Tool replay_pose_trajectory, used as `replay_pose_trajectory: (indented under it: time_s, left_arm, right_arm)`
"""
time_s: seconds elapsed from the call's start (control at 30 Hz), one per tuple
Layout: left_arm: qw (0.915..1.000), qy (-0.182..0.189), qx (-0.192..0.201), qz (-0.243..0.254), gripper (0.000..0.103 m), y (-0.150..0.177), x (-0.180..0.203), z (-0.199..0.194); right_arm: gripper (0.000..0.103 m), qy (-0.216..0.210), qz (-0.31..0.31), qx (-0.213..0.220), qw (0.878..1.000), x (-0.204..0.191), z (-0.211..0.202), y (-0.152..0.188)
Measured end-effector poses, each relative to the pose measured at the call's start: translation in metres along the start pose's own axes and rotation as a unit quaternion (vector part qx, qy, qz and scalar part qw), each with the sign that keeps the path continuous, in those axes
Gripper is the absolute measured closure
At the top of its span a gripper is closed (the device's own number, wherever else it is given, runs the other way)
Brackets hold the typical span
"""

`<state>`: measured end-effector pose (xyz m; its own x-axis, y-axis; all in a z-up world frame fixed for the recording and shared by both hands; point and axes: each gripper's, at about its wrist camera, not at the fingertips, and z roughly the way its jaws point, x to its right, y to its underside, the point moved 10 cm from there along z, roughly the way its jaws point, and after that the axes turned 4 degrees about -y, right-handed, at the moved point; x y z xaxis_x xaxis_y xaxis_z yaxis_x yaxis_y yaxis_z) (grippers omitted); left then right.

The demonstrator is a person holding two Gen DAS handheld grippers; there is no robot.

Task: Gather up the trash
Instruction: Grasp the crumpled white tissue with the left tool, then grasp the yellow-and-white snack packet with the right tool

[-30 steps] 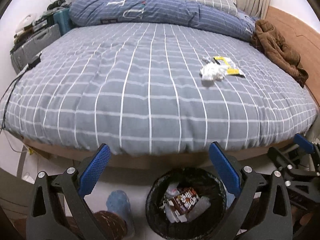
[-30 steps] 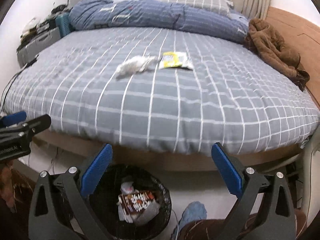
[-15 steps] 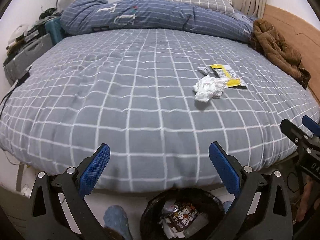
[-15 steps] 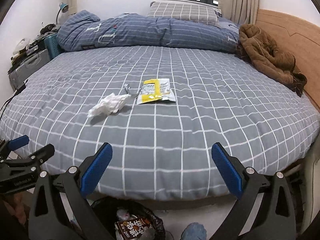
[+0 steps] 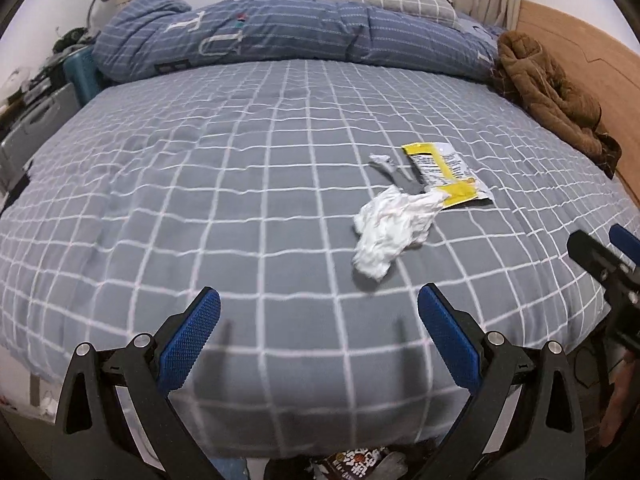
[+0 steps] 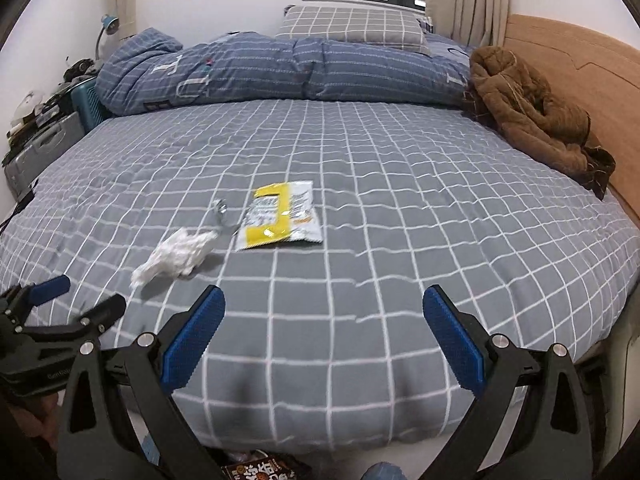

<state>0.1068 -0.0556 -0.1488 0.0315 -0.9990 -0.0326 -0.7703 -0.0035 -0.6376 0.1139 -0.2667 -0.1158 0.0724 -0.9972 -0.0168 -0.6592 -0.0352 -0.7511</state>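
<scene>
Crumpled white tissue lies on the grey checked bed, its tip touching a yellow-and-white wrapper; a small silver scrap sits just beside both. Left claw hangs over the bed's near edge, jaws spread wide, holding nothing. Right claw likewise spread and empty. Blue duvet and brown jacket lie at the far side.

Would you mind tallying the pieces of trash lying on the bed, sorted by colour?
White: 1, the crumpled tissue
Yellow and white: 1, the snack wrapper
Grey or silver: 1, the small twisted scrap
Total: 3
</scene>
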Motion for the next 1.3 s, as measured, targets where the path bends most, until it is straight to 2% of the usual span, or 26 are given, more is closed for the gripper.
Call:
replay_pose_trajectory:
  time_s: [0.27,0.47,0.57,0.63,0.73,0.77,0.8,0.83,1.3]
  left_arm:
    - [0.9995,0.018,0.0,0.024,0.006,-0.025,0.031,0.033]
    - [0.999,0.012,0.004,0.043,0.008,-0.043,0.04,0.053]
    - [0.9987,0.027,-0.014,0.04,0.024,-0.042,0.044,0.066]
    - [0.9979,0.039,-0.026,0.044,0.042,-0.04,0.048,0.072]
    - [0.9966,0.049,-0.036,0.055,0.064,-0.039,0.052,0.08]
    - [0.9964,0.052,-0.037,0.056,0.068,-0.041,0.052,0.081]
    - [0.9963,0.055,-0.038,0.055,0.078,-0.043,0.051,0.081]
    - [0.9961,0.058,-0.039,0.054,0.083,-0.045,0.05,0.082]
    - [0.9989,0.028,-0.026,0.027,0.084,-0.066,-0.005,0.079]
  right_arm:
    - [0.008,0.007,-0.008,-0.018,1.0,0.012,0.03,-0.009]
    - [0.008,0.009,-0.02,-0.026,0.999,0.01,0.051,-0.018]
    - [0.008,0.01,-0.022,-0.034,0.999,0.009,0.063,-0.02]
    - [0.008,0.007,-0.02,-0.04,0.999,0.009,0.07,-0.022]
    - [0.008,0.005,-0.023,-0.041,0.999,0.005,0.078,-0.028]
    - [0.008,0.002,-0.021,-0.043,0.999,0.003,0.082,-0.032]
    - [0.008,0.0,-0.021,-0.044,0.999,0.001,0.084,-0.033]
    - [0.008,-0.003,-0.022,-0.045,0.999,-0.002,0.088,-0.036]
    - [0.008,-0.038,-0.02,-0.096,0.994,-0.047,0.155,-0.051]
